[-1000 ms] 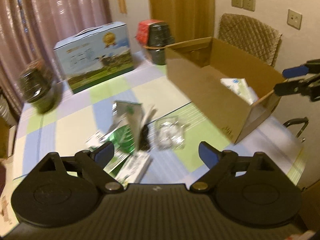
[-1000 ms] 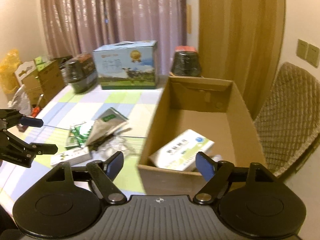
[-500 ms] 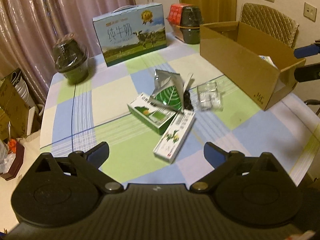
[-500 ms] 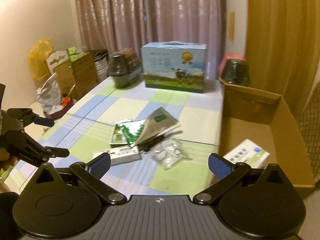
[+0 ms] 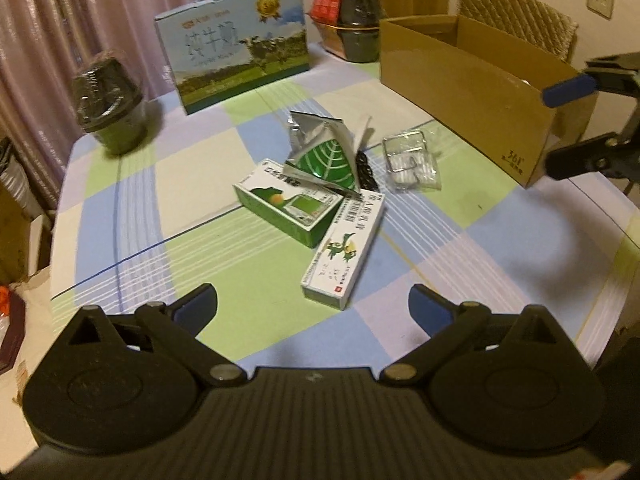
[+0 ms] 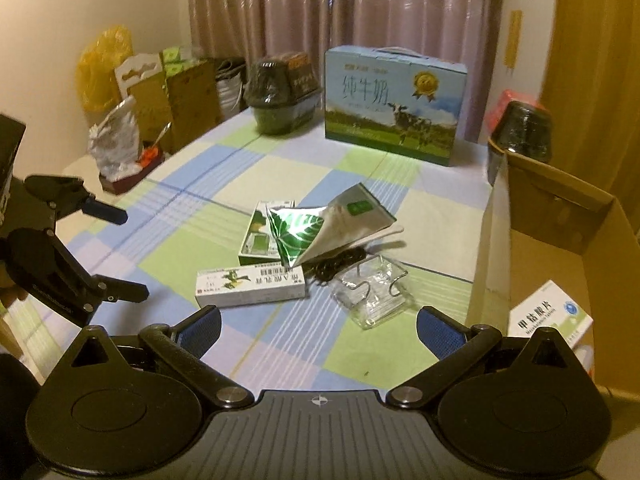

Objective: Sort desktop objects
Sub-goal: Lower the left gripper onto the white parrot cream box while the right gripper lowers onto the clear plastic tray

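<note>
Both my left tongs (image 5: 312,304) and right tongs (image 6: 318,328) gape apart, empty, above the checked-cloth bench (image 5: 224,280) (long white carton (image 5: 346,246) just ahead).

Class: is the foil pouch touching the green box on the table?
Touching. The left wrist view shows the foil pouch lying on the green box, its lower edge overlapping the box's top.

Dim warm indoor light; soft shadows; slight blur; strong fisheye bending at edges
</note>
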Tool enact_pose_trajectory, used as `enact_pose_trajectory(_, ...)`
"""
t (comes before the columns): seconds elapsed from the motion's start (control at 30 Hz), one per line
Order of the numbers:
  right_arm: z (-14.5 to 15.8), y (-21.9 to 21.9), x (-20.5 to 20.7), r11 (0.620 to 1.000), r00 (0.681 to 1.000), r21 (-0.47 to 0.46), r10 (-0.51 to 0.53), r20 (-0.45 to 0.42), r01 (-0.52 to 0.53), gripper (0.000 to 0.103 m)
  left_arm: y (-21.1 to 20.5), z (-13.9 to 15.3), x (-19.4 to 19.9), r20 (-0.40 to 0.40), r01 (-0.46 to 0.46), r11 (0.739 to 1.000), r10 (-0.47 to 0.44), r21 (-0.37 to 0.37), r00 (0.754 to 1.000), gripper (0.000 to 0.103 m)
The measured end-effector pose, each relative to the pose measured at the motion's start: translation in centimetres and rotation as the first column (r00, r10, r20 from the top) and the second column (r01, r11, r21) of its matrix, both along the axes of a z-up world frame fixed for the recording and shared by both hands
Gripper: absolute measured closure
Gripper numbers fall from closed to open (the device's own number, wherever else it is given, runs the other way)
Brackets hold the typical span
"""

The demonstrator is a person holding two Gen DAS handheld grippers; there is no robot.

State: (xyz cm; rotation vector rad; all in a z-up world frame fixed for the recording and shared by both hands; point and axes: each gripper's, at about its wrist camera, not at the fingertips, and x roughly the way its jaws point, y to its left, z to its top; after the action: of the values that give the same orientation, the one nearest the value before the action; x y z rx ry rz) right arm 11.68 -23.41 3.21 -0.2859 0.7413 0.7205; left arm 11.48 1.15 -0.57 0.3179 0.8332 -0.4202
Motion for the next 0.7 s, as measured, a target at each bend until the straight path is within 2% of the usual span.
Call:
enact_pose_trajectory(0.4,-3.6,1.9,3.8,0.994,0.999,-0.094,0.054,0.000,-0.053,0.002,-2.0,-3.6,4.3,-0.051,0.159,0.987,-0.159,0.006,0.986,0.005)
enact_pose_trajectory(0.7,-5.5,3.1,6.4,0.983,0.996,-0.166,0.084,-0.003,-0.083,0.002,-3.2,-5.6,6.9,-0.093,0.218,0.976,-0.216,0.008,0.972,0.022)
